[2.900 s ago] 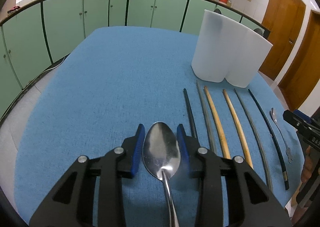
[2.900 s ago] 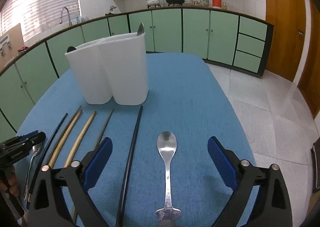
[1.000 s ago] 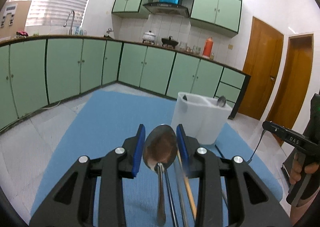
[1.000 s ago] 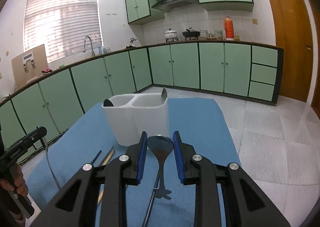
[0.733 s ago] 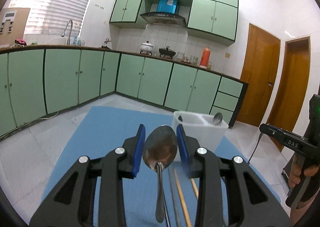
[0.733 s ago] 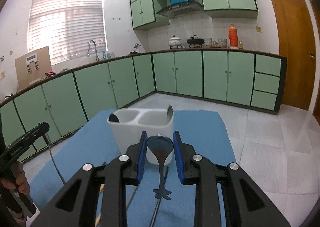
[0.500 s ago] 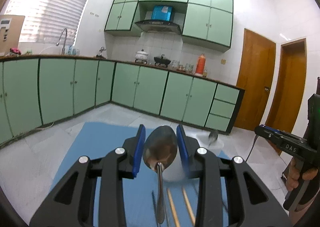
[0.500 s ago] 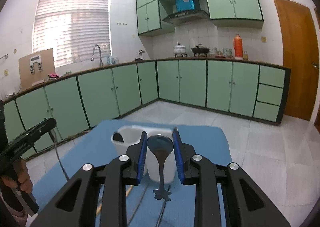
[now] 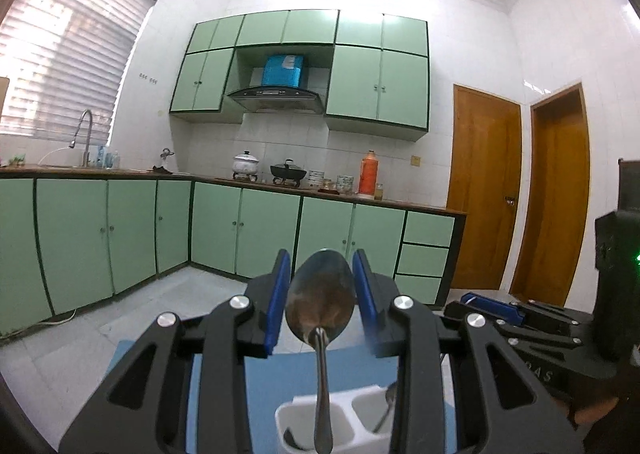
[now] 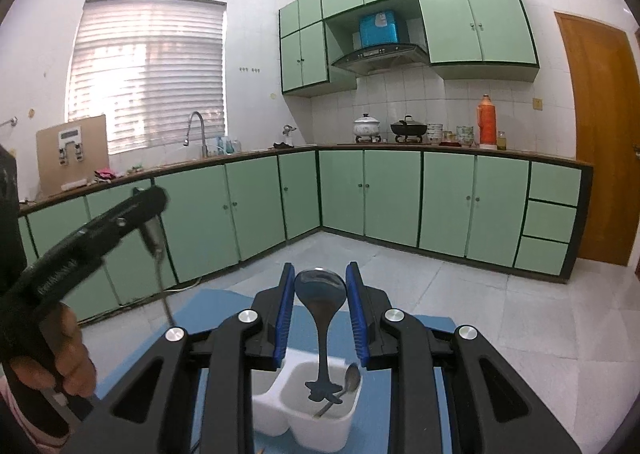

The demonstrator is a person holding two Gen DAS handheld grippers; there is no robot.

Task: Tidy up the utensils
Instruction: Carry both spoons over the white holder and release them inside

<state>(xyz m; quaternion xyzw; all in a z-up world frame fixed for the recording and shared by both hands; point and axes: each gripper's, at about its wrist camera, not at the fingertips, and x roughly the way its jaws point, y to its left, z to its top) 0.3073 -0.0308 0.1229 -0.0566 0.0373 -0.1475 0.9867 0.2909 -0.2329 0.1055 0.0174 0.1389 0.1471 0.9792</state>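
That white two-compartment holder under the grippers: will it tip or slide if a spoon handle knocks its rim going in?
The white holder looks like thin plastic holding little, probably light, so a knock may shift it. It is fairly tall, so a rim knock could tip it. The spoon leaning inside adds little ballast. The blue table cover may grip its base.

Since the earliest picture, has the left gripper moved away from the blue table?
Yes. The left gripper, shut on its spoon, has risen: the white utensil holder, formerly ahead and above the fingertips, now sits far below them in the left wrist view.
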